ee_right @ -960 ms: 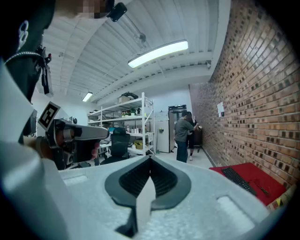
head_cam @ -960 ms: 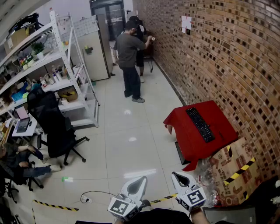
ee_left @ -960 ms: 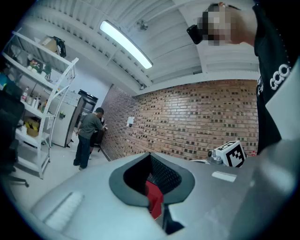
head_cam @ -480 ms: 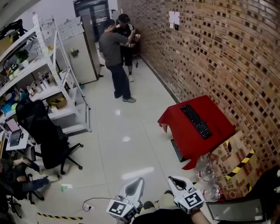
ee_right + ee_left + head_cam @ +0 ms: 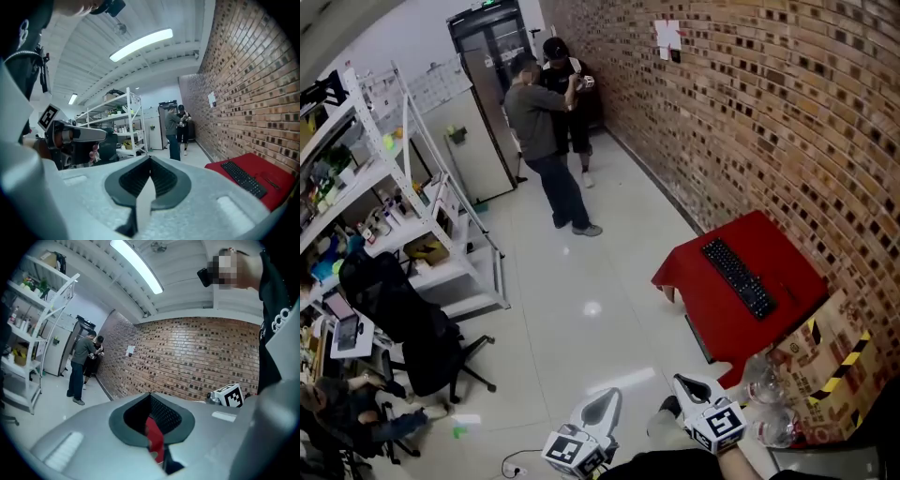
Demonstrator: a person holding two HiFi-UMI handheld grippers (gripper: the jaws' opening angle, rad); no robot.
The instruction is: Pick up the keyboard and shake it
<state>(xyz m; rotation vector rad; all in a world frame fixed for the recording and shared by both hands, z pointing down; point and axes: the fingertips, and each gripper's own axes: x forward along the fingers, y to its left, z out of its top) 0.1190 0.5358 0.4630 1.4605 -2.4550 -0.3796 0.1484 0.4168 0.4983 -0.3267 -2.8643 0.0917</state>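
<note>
A black keyboard (image 5: 737, 277) lies lengthwise on a table draped in a red cloth (image 5: 712, 295) against the brick wall; it also shows in the right gripper view as the keyboard (image 5: 243, 178) on the red cloth (image 5: 272, 180). My left gripper (image 5: 602, 409) and right gripper (image 5: 686, 386) are held low at the bottom of the head view, well short of the table. Both are shut with nothing between the jaws. In the left gripper view the left gripper (image 5: 151, 414) points toward the brick wall; the right gripper (image 5: 150, 179) points down the room.
Two people (image 5: 546, 122) stand at the far end by the wall. White shelving (image 5: 403, 202) and a black office chair (image 5: 412, 328) line the left side. Cardboard with hazard tape (image 5: 839, 370) and plastic bottles (image 5: 764, 380) sit beside the table. A seated person (image 5: 347, 412) is at lower left.
The head view has shifted: the red table and keyboard sit a little further right and lower, and the shelving and chair have slid. Both grippers stay shut at the bottom edge.
</note>
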